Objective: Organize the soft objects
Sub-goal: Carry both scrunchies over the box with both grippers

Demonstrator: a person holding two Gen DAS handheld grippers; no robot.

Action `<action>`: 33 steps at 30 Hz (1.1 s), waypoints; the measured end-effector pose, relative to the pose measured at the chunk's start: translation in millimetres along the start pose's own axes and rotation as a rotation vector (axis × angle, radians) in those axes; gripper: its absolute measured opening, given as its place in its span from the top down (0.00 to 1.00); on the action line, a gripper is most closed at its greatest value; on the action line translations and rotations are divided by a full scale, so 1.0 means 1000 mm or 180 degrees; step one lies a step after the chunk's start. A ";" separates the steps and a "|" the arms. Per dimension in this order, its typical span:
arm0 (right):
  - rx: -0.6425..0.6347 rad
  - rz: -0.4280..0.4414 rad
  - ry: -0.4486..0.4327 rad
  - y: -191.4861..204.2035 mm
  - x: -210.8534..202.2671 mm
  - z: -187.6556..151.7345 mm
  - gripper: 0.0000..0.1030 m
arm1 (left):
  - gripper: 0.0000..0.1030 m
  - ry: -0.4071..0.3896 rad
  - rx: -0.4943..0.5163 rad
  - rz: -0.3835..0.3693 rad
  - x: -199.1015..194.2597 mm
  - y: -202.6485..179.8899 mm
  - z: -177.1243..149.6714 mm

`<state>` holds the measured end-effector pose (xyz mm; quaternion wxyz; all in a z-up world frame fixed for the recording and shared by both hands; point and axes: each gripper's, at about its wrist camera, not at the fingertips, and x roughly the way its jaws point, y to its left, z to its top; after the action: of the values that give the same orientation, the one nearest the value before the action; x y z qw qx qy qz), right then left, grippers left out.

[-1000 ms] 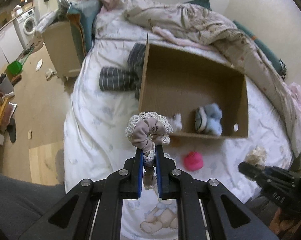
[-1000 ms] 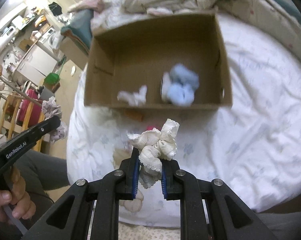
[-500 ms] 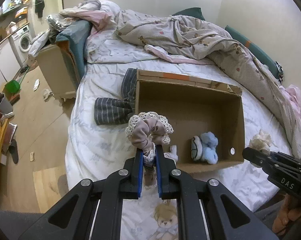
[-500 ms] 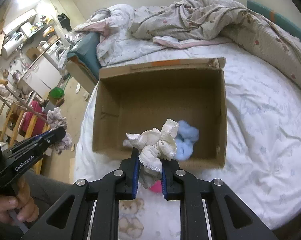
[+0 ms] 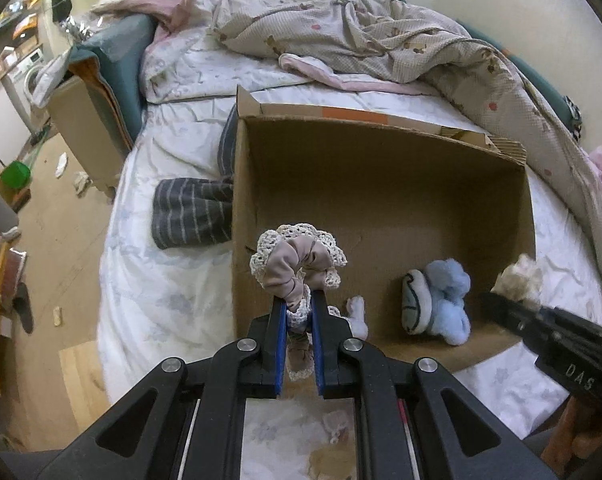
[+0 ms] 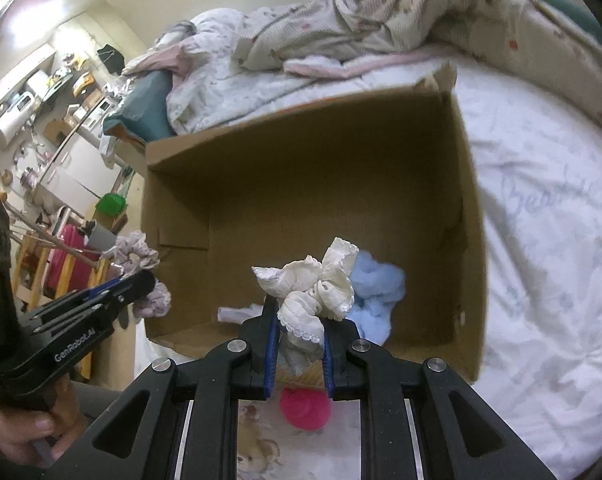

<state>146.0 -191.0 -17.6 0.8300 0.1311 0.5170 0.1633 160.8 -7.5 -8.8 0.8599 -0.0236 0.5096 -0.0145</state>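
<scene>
The pink plush [image 6: 304, 407] lies half behind the right tongs [image 6: 299, 334]. The cream scrunchie [image 6: 315, 292] covers part of the blue plush [image 6: 375, 292]. The striped cloth [image 5: 193, 216] runs behind the box [image 5: 381, 184].

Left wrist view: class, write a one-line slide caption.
Left gripper holds a scrunchie over the box.
</scene>
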 end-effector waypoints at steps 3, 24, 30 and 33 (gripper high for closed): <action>-0.0033 0.0014 0.0040 0.000 0.009 -0.001 0.81 | 0.90 0.0044 0.0047 0.0041 0.014 -0.002 -0.003; -0.0028 -0.0064 0.0306 -0.003 0.045 -0.004 0.81 | 0.90 0.0112 0.0090 -0.0087 0.033 -0.007 -0.013; -0.0009 -0.0063 0.0319 -0.005 0.046 -0.005 0.81 | 0.90 0.0065 0.0064 -0.0094 0.029 -0.004 -0.013; 0.0008 -0.0023 0.0275 -0.006 0.043 -0.005 0.81 | 0.90 0.0023 0.0076 -0.0074 0.026 -0.004 -0.013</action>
<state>159.8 -178.3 -57.0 0.8073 0.1231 0.5530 0.1652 162.4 -13.4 -37.8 0.8581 -0.0192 0.5122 -0.0307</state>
